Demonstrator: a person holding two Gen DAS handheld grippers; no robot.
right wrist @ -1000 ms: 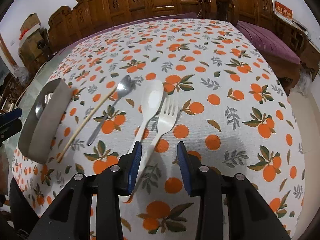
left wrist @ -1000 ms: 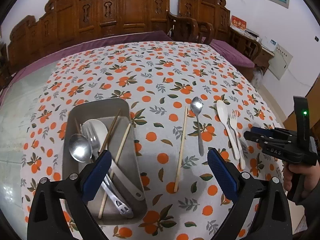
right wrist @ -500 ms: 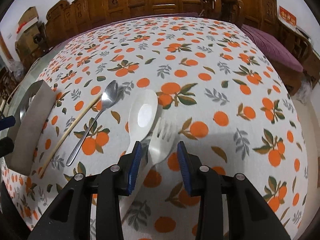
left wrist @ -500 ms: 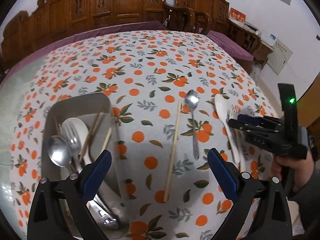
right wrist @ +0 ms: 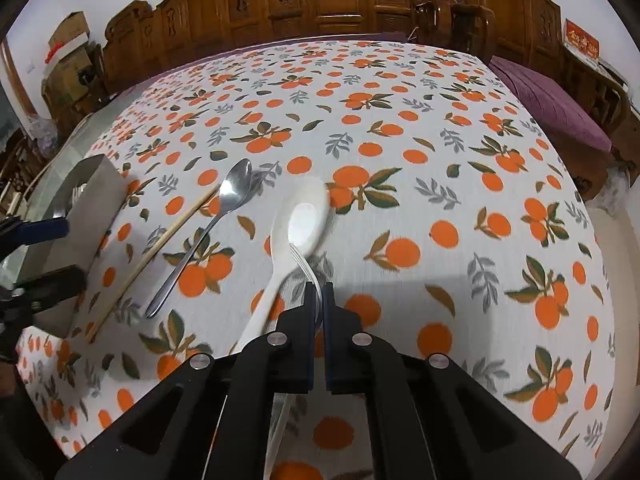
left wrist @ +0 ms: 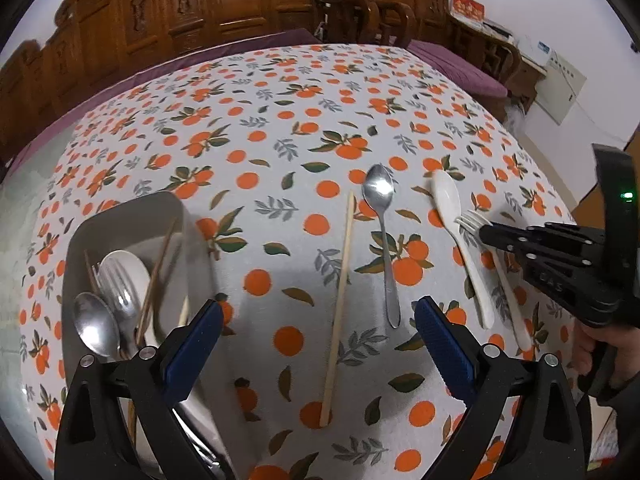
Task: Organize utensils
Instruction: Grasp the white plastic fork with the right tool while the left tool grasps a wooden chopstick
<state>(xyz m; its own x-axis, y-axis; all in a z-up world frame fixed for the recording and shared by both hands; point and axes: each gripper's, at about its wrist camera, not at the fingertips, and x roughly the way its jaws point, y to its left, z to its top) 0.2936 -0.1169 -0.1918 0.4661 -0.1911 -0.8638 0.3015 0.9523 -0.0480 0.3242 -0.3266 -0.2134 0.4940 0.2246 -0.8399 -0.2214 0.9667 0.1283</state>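
Observation:
My right gripper is shut on the white plastic fork, gripping it near the head; it also shows in the left wrist view over the fork. A white spoon lies beside it. A metal spoon and a single chopstick lie on the orange-print tablecloth. My left gripper is open and empty above the chopstick. A grey metal tray at left holds a spoon, a fork, chopsticks and a white spoon.
Carved wooden chairs stand behind the table's far edge. The table's right edge drops to the floor. The tray also shows at the left of the right wrist view.
My right gripper has moved forward and closed on the white fork. My left gripper has shifted right, away from the tray, and now sits over the chopstick.

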